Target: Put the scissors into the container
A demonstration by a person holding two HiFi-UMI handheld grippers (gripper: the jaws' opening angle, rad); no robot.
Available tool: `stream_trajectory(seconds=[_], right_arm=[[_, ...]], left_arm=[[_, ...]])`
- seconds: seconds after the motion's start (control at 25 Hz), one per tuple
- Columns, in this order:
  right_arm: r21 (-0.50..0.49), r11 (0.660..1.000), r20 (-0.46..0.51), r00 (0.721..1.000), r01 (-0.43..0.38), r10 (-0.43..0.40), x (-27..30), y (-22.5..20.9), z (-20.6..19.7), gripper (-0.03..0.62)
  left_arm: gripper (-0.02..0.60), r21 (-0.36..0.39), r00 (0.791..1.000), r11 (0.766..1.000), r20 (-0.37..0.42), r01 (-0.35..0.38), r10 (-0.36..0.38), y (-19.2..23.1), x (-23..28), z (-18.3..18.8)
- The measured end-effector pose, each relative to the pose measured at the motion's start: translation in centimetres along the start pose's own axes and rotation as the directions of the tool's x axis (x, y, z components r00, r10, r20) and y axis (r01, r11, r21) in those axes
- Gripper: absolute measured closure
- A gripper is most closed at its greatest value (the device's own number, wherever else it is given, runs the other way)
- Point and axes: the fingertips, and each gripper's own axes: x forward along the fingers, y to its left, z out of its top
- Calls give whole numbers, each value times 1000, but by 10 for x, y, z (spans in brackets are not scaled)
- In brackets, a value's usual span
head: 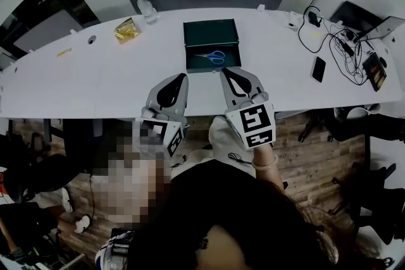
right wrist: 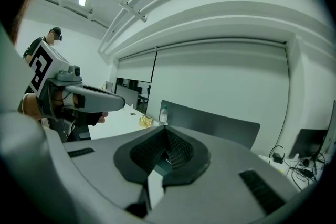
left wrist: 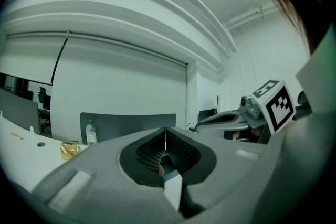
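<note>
On the far half of the long white table (head: 95, 79), the dark green rectangular open-topped container (head: 210, 33) is sitting with the blue-handled metal scissors (head: 215, 57) lying flat inside it, near its front wall. Judging by that, the placing step is looking done (nothing else on the table appears to belong in the box).

Left gripper (head: 183, 77): jaws are meeting at the tips, ribbed pads together, nothing between them. Right gripper (head: 225, 71): same, jaws pressed together and empty. Both are hanging side by side over the near table edge, just short of the container and pointing roughly toward it. That is probably because the load is delivered and nothing is calling for a reach into the box.

Clear plastic water bottle (head: 146, 8) and crumpled yellow packet (head: 126, 30) are sitting well left of the container. Black phone (head: 318, 68) and tangle of black cables (head: 342, 50) are lying well apart to the right, so the work area is not being crowded.

Next move, as I am judging it: only staying clear of the box.
</note>
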Motion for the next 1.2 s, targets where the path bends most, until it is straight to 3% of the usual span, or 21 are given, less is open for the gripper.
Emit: stream_trajectory(seconds=[0.64, 1.2], right_arm=[[-6, 1000, 10, 1000, 1, -1, -18, 10, 1, 585], [6, 1000, -13, 1000, 25, -25, -24, -1, -11, 585]], left_arm=[[568, 0, 1000, 1000, -4, 22, -22, -21, -15, -5], [568, 1, 998, 998, -14, 62, -62, -28, 4, -8]])
